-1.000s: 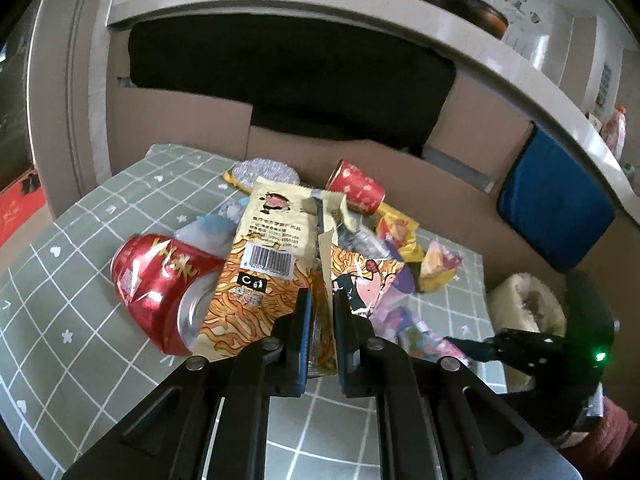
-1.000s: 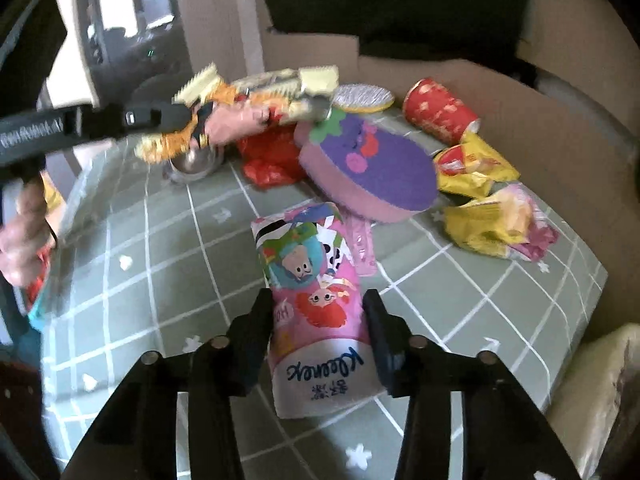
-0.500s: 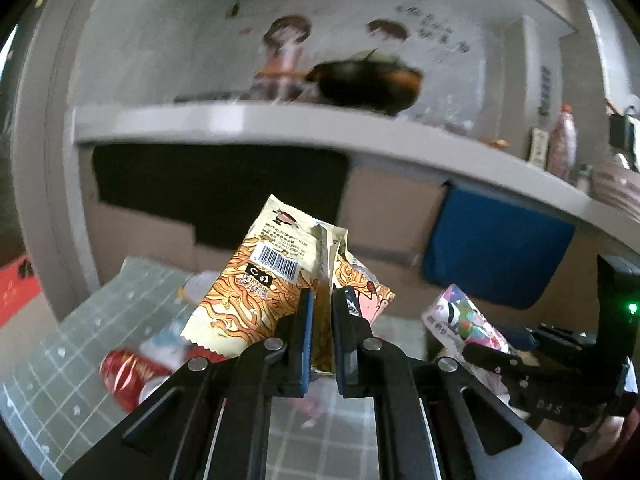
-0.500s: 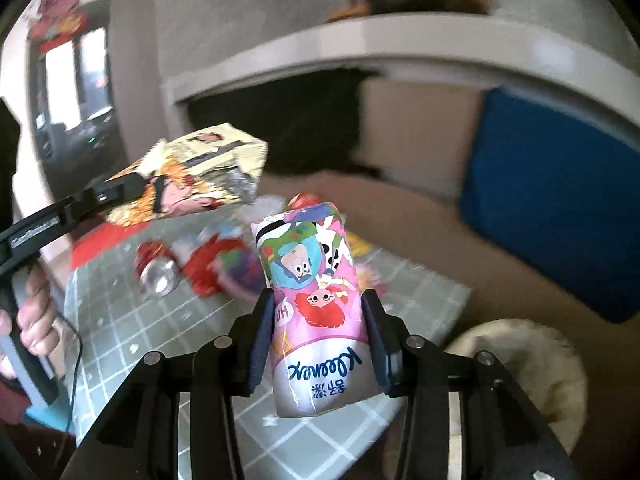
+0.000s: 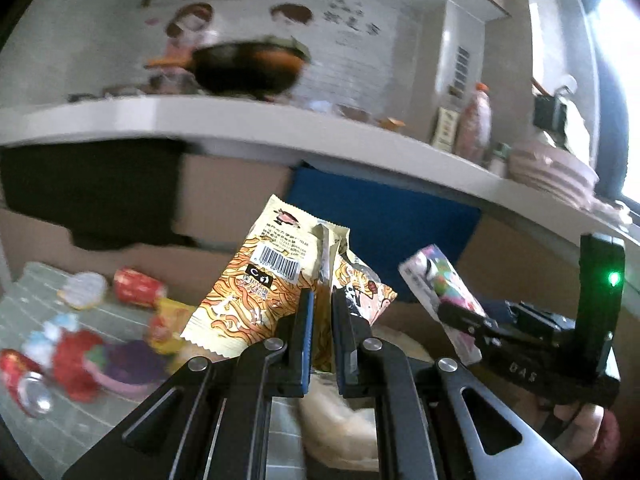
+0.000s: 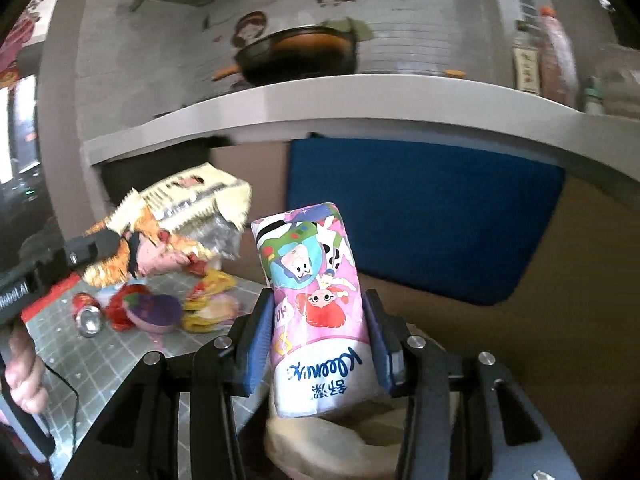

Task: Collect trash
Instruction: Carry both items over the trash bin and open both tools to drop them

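littered checked table [image 5: 36, 308] under counter [image 5: 240, 128]

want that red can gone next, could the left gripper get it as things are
Probably not yet: the left gripper is shut on the noodle wrapper and raised off the table, while the red can lies down among other wrappers.

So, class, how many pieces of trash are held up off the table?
2: the noodle wrapper clamped in the jaws of the left gripper, the tissue pack in those of the right gripper. None seems hidden.
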`<action>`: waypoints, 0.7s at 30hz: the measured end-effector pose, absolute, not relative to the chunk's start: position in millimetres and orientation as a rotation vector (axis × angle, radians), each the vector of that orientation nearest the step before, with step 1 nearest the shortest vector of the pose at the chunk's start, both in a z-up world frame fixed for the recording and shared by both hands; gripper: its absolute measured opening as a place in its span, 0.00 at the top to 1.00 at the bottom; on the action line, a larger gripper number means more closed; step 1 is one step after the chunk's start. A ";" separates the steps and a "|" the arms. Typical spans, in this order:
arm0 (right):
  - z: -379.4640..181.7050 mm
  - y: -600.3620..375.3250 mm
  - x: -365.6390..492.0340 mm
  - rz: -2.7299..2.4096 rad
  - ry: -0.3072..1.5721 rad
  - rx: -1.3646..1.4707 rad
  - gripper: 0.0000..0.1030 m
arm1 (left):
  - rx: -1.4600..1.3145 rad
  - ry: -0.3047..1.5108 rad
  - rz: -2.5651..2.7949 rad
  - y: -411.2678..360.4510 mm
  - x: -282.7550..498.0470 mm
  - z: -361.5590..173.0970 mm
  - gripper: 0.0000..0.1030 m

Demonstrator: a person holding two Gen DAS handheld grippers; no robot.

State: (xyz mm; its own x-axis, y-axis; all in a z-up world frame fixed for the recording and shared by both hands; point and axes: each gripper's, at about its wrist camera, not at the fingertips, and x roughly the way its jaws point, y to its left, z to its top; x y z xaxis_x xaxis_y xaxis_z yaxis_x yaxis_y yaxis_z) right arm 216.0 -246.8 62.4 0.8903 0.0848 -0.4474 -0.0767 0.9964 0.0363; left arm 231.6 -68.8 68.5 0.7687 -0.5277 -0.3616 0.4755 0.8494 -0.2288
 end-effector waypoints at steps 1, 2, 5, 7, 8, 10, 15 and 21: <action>61.2 -253.0 214.0 0.071 0.467 0.026 0.60 | -0.125 0.441 -0.558 -76.1 233.3 63.1 0.91; 60.7 -258.6 212.2 0.059 0.469 0.033 0.60 | -0.124 0.455 -0.572 -84.3 235.4 56.4 0.91; 56.0 -271.5 209.7 0.030 0.471 0.048 0.60 | -0.126 0.504 -0.605 -101.1 241.8 36.6 0.91; 50.2 -278.0 211.7 0.018 0.479 0.056 0.60 | -0.125 0.535 -0.620 -111.8 246.7 24.1 0.91; 48.9 -280.6 212.2 0.012 0.482 0.057 0.60 | -0.122 0.548 -0.624 -116.5 249.6 18.0 0.91; 42.9 -284.2 214.8 -0.001 0.491 0.058 0.60 | -0.113 0.573 -0.632 -124.6 253.5 8.6 0.91; 28.1 -293.1 224.2 -0.013 0.518 0.074 0.59 | -0.090 0.647 -0.660 -143.7 264.6 -11.7 0.91; 8.5 -301.6 233.1 -0.012 0.569 0.113 0.59 | -0.075 0.686 -0.664 -151.7 271.5 -24.6 0.91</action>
